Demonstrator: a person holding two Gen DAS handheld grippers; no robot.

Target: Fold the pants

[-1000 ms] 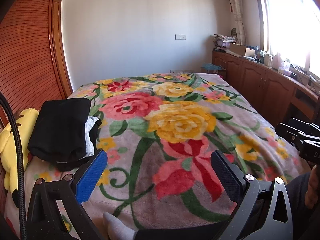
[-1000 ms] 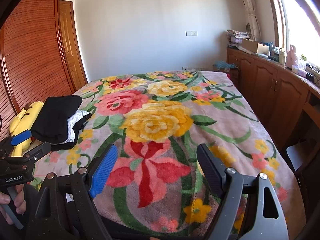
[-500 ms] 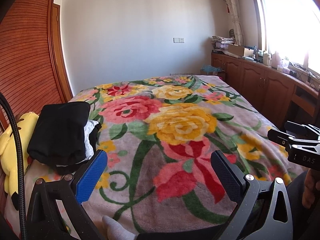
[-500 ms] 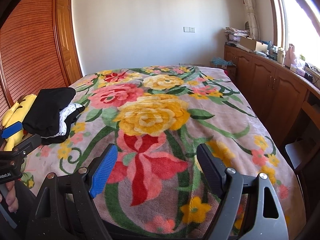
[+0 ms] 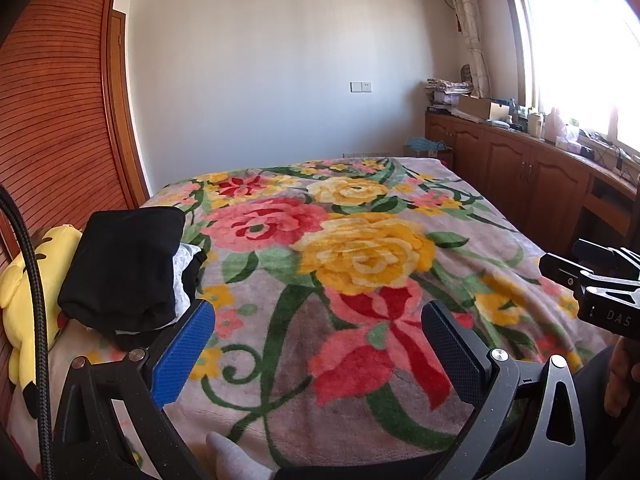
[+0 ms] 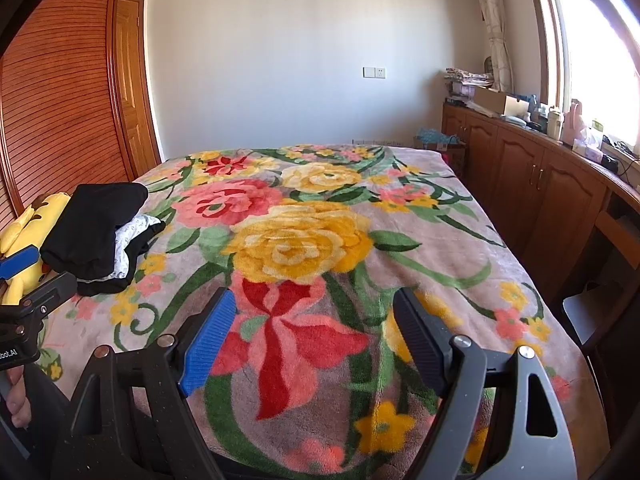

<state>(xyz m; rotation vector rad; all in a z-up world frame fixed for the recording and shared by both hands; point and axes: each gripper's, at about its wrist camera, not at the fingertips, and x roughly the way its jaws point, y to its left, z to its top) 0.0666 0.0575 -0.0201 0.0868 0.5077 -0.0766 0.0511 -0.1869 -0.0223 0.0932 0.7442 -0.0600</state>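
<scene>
A stack of folded clothes (image 5: 124,268) lies at the left edge of the bed, black on top with a white patterned piece between; it also shows in the right wrist view (image 6: 94,232). My left gripper (image 5: 316,320) is open and empty, held above the near end of the floral blanket (image 5: 360,248). My right gripper (image 6: 312,312) is open and empty, held above the blanket (image 6: 304,240) to the right of the stack. No unfolded pants lie on the blanket in either view.
A yellow plush toy (image 5: 24,280) lies beside the stack against the wooden wardrobe doors (image 5: 56,140). Wooden cabinets (image 6: 532,184) with clutter on top run along the right under the window. A dark chair (image 6: 592,312) stands by the bed's right side.
Both grippers have tilted up a little, so the wall and air conditioner show more. The jaws stay open and empty. The stack has not moved.
</scene>
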